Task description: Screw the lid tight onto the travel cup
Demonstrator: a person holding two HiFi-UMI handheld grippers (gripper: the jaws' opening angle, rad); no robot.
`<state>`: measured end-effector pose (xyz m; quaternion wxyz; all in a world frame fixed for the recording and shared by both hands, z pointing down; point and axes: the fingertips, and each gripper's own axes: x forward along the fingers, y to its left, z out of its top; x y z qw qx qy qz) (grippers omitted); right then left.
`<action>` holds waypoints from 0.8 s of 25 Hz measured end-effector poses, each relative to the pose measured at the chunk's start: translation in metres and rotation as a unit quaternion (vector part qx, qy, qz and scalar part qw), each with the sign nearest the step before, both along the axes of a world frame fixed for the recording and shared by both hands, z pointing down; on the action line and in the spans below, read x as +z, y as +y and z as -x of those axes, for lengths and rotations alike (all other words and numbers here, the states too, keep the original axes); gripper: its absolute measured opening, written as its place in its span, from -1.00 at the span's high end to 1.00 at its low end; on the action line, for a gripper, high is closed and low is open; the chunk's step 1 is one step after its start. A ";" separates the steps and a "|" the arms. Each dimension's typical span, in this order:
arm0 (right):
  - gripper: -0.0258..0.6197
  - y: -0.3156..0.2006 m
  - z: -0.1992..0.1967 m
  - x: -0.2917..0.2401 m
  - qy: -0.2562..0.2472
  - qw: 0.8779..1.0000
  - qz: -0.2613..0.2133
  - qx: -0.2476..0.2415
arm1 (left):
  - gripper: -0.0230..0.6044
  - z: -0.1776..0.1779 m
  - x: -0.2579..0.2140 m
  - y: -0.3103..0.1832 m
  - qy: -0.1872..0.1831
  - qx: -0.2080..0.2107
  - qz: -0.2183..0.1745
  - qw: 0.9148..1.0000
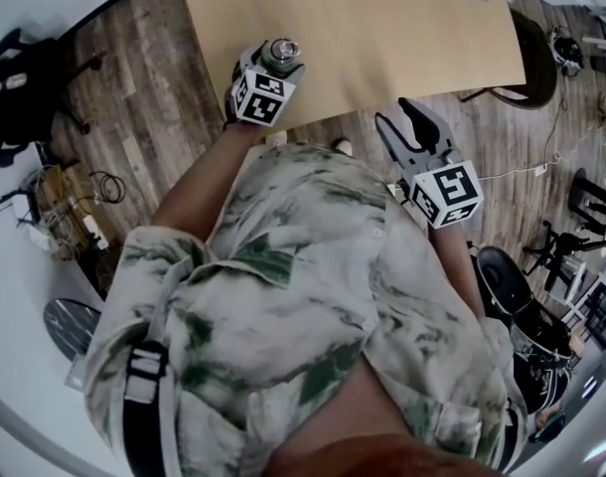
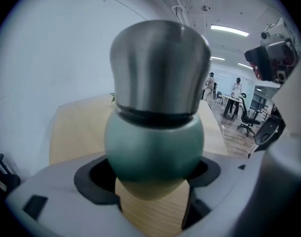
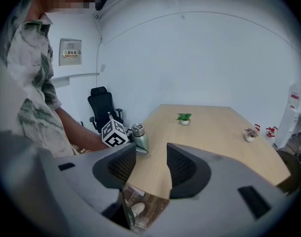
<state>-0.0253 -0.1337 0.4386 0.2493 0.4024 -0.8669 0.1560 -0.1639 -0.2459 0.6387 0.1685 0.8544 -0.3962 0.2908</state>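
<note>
Table (image 1: 382, 38): cup (image 2: 153, 147) is kept at its near edge.
Left gripper (image 2: 151, 179): clamped on cup body.
Right gripper (image 3: 150, 164): spread, empty, well apart from cup.
Lid (image 2: 160, 65): seated on cup.
Left: final tightening, as judged.

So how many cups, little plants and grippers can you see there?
travel cup: 1
potted plants, one green and one pinkish: 2
grippers, the left gripper and the right gripper: 2
Total: 5
</note>
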 end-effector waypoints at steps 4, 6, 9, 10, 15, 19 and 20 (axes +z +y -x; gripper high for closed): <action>0.26 0.000 -0.004 -0.008 -0.005 1.000 -0.008 -0.012 | -0.30 -0.010 -0.018 0.007 0.001 0.007 0.001 1.000; 0.26 0.000 -0.007 -0.011 -0.009 1.000 -0.013 -0.018 | -0.30 -0.015 -0.025 0.011 -0.002 0.010 0.001 1.000; 0.26 0.001 -0.014 -0.017 -0.016 0.999 -0.018 -0.029 | -0.30 -0.027 -0.038 0.017 -0.005 0.015 0.005 1.000; 0.26 0.001 -0.017 -0.019 -0.018 0.999 -0.019 -0.033 | -0.30 -0.032 -0.043 0.019 -0.005 0.015 0.006 1.000; 0.26 -0.002 -0.028 -0.027 -0.031 0.998 -0.027 -0.052 | -0.30 -0.051 -0.067 0.025 -0.003 0.023 0.007 1.000; 0.26 -0.003 -0.036 -0.039 -0.045 0.996 -0.038 -0.065 | -0.30 -0.066 -0.084 0.036 -0.006 0.030 0.014 0.999; 0.26 -0.003 -0.038 -0.042 -0.049 0.996 -0.042 -0.069 | -0.30 -0.070 -0.088 0.040 -0.006 0.033 0.016 0.999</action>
